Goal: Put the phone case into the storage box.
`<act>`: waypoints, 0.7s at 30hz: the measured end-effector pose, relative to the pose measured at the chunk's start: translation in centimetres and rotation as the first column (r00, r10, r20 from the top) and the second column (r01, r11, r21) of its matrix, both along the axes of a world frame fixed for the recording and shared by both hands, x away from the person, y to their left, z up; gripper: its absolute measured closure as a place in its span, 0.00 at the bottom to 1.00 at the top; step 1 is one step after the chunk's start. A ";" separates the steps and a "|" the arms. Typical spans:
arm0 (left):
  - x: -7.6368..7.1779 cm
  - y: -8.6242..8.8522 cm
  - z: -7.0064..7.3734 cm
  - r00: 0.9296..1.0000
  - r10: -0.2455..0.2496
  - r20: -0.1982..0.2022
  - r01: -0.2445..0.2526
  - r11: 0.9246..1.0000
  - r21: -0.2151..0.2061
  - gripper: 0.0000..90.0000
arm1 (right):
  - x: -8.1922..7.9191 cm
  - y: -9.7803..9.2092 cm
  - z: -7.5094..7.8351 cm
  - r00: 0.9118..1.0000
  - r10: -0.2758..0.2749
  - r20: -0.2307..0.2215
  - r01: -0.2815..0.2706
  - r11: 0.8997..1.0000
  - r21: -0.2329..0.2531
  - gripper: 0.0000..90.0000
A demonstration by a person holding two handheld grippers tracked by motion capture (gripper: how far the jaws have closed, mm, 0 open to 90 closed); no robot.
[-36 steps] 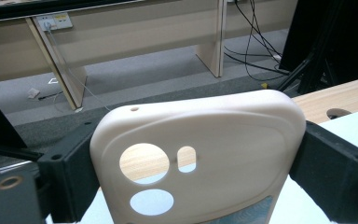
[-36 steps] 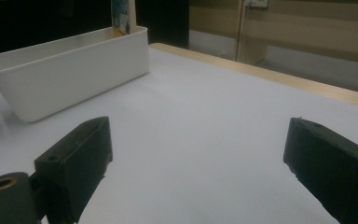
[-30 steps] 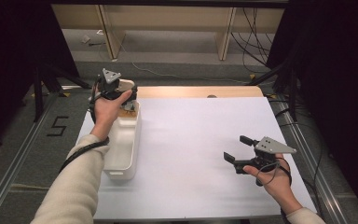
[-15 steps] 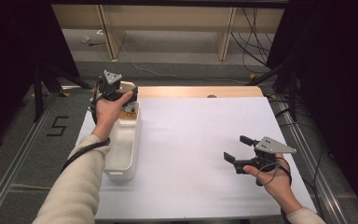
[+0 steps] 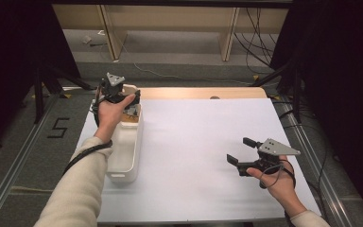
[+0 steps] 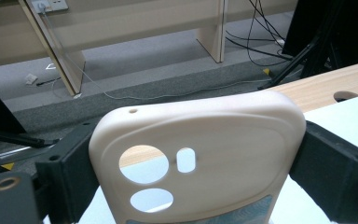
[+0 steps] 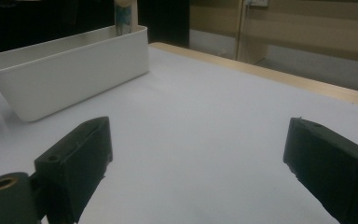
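Presently a phone case (image 6: 200,158) is pinched across its side edges by the left gripper (image 5: 120,97) above the bin's (image 5: 123,161) far end. Light, flexible, probably slick; edges are best gripped. The right gripper (image 5: 242,151) is held spread, empty.

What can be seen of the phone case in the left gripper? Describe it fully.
The phone case is cream-coloured, smooth and matt, apparently soft plastic or silicone, with rounded corners. It has two round camera cut-outs, a small oblong hole beside them and a tiny hole near the top edge. A bluish patterned patch shows at its lower edge. It stands upright, clamped at both side edges between the black jaws of the left gripper. In the high view it is over the far end of the white bin, at the table's far left.
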State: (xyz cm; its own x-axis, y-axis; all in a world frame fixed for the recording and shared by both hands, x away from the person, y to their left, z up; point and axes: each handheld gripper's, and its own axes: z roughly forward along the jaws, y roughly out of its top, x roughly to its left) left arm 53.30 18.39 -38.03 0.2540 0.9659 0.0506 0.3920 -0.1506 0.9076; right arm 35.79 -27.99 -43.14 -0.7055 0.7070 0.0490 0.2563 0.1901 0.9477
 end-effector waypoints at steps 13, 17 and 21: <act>0.2 -0.1 -0.8 0.999 0.011 -0.030 -0.011 1.000 0.000 0.10 | 0.0 0.0 0.0 1.000 0.001 0.000 -0.001 1.000 0.001 0.10; 0.2 -0.1 -0.8 0.999 0.012 -0.033 -0.012 1.000 0.003 0.10 | 0.0 0.0 0.0 1.000 0.002 0.000 -0.002 1.000 0.000 0.10; 0.3 -0.1 -0.9 0.999 0.012 -0.039 -0.012 1.000 0.006 0.10 | 0.0 0.0 0.0 1.000 0.001 -0.001 -0.001 1.000 0.002 0.10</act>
State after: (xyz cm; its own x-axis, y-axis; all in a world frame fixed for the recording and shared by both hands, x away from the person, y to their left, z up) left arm 53.62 18.25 -38.91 0.2443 0.9686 0.0469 0.4287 -0.1513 0.8907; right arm 35.80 -28.00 -43.16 -0.7059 0.7065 0.0505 0.2567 0.1887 0.9479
